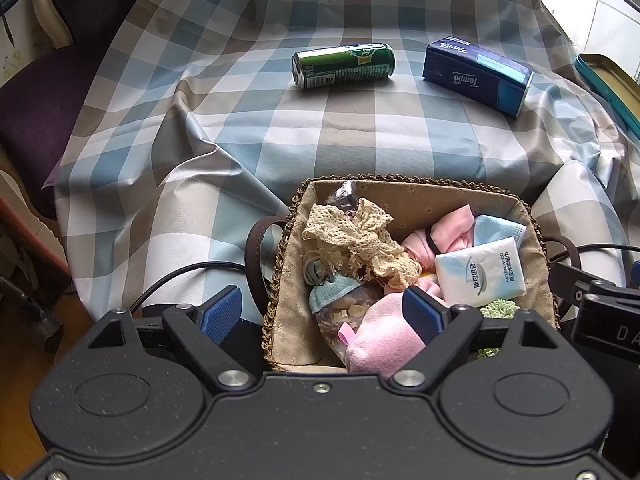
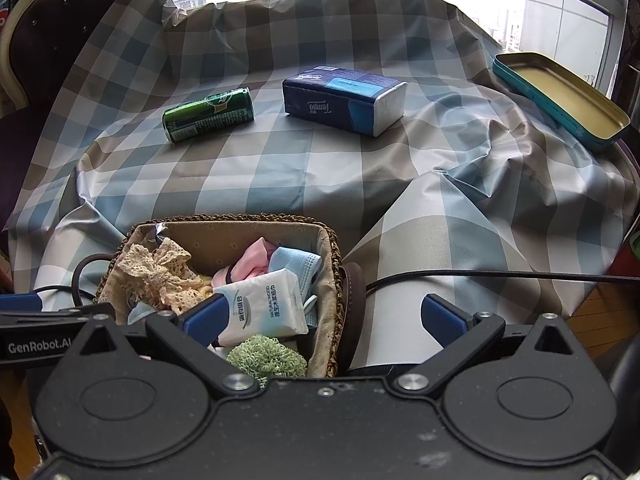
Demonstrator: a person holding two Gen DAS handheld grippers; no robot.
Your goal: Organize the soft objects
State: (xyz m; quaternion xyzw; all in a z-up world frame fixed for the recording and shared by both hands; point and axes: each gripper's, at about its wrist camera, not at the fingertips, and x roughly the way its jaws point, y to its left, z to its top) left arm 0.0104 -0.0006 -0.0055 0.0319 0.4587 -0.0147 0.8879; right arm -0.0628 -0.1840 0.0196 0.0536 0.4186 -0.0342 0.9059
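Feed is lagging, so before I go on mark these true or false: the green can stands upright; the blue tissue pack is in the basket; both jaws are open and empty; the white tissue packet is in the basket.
1. The green can stands upright. False: it lies on its side on the checked cloth.
2. The blue tissue pack is in the basket. False: it lies on the cloth beyond it.
3. Left gripper and right gripper jaws are open, empty. True.
4. The white tissue packet is in the basket. True.
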